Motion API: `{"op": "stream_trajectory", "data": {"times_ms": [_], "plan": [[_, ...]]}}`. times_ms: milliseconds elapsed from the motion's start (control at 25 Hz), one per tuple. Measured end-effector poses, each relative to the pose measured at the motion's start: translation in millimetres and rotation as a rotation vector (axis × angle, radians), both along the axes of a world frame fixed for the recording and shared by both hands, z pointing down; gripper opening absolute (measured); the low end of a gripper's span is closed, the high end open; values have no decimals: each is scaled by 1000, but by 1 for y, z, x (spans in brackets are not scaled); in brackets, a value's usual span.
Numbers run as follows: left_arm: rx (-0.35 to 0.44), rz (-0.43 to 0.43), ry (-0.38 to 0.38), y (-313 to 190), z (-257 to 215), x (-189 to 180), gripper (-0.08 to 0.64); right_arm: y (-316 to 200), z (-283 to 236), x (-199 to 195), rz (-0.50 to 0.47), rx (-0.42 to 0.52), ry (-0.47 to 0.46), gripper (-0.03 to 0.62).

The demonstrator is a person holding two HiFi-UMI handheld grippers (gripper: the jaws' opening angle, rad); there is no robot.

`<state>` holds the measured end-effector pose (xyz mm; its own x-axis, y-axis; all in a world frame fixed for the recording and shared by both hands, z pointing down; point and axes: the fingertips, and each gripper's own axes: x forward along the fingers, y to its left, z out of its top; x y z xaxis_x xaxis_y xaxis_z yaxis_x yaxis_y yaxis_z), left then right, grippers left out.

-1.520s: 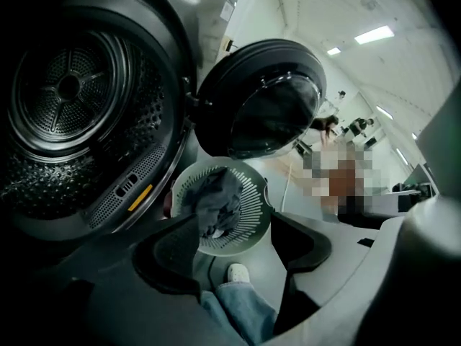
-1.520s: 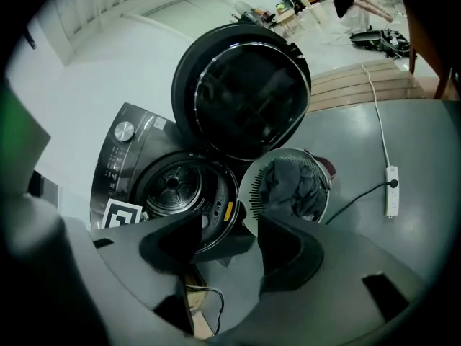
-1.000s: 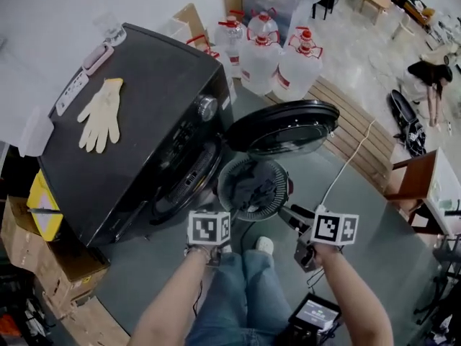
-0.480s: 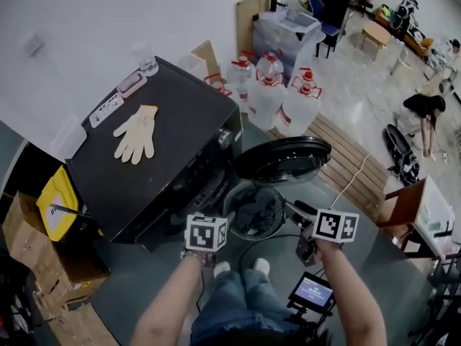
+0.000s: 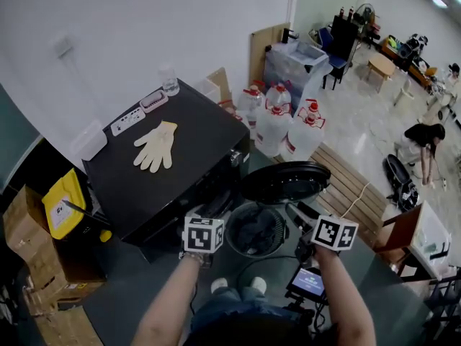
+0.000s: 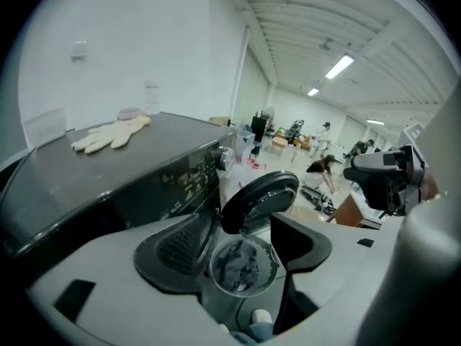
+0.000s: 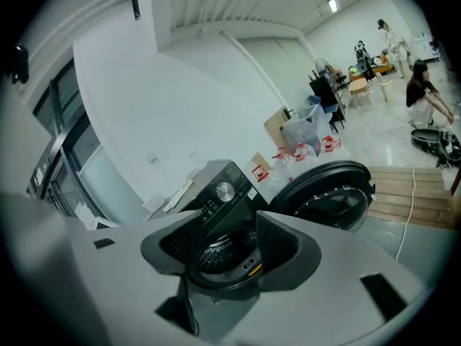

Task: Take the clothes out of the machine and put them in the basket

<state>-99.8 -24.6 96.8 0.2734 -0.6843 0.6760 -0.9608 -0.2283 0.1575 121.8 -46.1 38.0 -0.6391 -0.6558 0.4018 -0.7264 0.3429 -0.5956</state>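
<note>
So, progress check: looks like most of it is done. The left tongs (image 6: 238,245) and the right tongs (image 7: 229,254) are both released, jaws apart with nothing pinched in either one. The round basket (image 5: 232,238) sits on the floor below and between the two tongs, just ahead of them, and there's a dark pile of clothes (image 5: 256,228) already inside it. The black washing machine (image 5: 180,171) is ahead of the left tongs with its door (image 5: 284,182) swung open beyond the right tongs. Sighting between the right jaws you get the drum (image 7: 214,254), and the part that shows is bare metal, no fabric. Can't see all the way in though, so I'd guess one last look inside is what's left. The pale glove (image 5: 155,145) on top of the machine is well apart from both tongs.
</note>
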Motion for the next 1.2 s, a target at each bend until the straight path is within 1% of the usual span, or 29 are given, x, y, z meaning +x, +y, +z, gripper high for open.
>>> {"op": "stream_trajectory", "data": {"times_ms": [120,240,440,520,680,800,920,1040,1200], "plan": [[117,4,-31,-6,-26,-4,299,-5,-24,-4,11,89,12,219],[224,29,-75,-12,-59,-4,296,-10,-54,-8,10,185,35,215],[387,39,-137,-25,-120,-9,296,-13,-113,-13,-12,394,144,198],[459,56,-155,-28,-145,-10,296,-10,-136,-15,-21,471,185,196],[588,82,-203,-33,-191,-10,296,-1,-178,-14,-19,611,240,196],[662,99,-233,-32,-220,-10,296,6,-204,-14,-15,705,302,196],[718,124,-242,-27,-246,-8,296,14,-226,-14,-7,790,376,196],[785,130,-224,-19,-273,-11,296,21,-243,-15,-1,857,434,196],[856,129,-190,-12,-305,-20,295,27,-259,-16,19,890,424,196]]}}
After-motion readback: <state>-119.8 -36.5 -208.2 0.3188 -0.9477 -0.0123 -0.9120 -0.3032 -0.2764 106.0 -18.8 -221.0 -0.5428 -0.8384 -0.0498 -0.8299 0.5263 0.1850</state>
